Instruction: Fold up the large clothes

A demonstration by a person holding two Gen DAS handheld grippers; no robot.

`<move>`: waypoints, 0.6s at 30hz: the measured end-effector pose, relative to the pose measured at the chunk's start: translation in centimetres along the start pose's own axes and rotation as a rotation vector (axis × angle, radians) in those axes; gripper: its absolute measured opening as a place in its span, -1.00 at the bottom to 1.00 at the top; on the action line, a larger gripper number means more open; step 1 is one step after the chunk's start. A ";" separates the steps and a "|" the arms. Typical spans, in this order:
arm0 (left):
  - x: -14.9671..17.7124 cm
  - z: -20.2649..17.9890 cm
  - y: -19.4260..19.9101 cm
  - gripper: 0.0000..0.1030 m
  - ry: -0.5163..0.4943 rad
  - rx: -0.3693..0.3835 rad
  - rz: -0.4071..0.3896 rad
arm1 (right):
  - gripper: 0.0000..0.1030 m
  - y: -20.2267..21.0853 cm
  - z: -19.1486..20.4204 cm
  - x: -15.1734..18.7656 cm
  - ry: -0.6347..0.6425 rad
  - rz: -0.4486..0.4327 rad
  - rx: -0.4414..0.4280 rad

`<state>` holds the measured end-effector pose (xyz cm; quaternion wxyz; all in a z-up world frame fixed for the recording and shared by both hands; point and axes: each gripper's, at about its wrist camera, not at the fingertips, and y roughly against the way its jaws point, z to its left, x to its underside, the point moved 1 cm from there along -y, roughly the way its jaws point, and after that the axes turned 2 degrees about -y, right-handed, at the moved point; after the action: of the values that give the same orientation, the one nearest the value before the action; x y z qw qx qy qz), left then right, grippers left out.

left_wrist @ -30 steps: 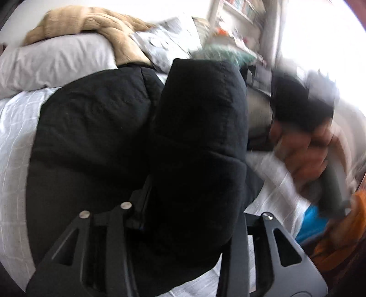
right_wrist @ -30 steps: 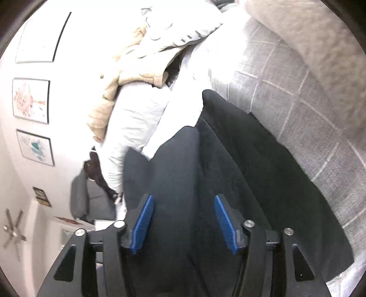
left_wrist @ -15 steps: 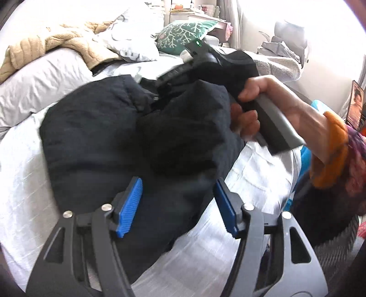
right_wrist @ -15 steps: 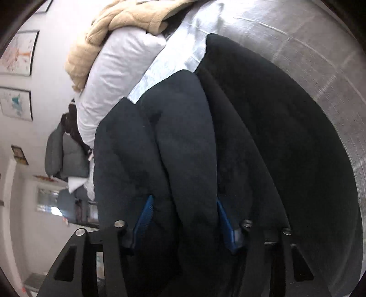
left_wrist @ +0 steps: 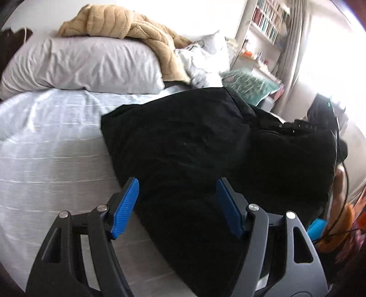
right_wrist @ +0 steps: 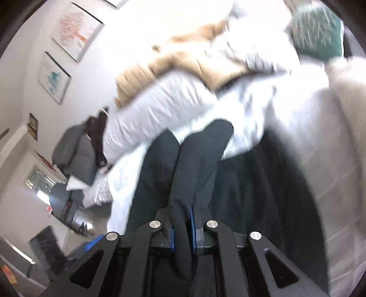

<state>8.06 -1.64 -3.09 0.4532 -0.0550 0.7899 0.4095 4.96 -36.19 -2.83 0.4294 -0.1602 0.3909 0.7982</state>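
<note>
On bed [left_wrist: 45,148], black garment [left_wrist: 183,141] under opening L fingers [left_wrist: 128,205], R fingers [right_wrist: 194,219] pinching garment fold.

bed [left_wrist: 45,146] w/ grey pillow [left_wrist: 87,66] | tan blanket [left_wrist: 128,25] | teal cushion [left_wrist: 249,85] | bookshelf [left_wrist: 267,18]

Black left gripper [left_wrist: 177,205], blue ribbed pads [left_wrist: 124,208] (silver screws), orange sleeve [left_wrist: 343,219]
</note>
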 end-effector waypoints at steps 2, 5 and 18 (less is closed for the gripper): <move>0.2 -0.9 -1.0 0.38 0.004 0.049 0.004 | -0.84 1.1 -0.8 -0.8 0.009 -0.034 0.008; 1.9 -3.2 -4.4 0.38 -0.043 0.060 0.037 | -0.83 0.8 -4.8 -1.0 -0.034 -0.015 0.107; 3.6 -7.5 -7.7 0.38 -0.253 -0.083 0.050 | 0.34 4.9 -7.7 -2.5 -0.156 -0.043 0.038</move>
<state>4.43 -10.95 -8.52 0.5361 -0.0022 0.7099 0.4567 1.83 -45.02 -3.96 0.4786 -0.0977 0.3678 0.7912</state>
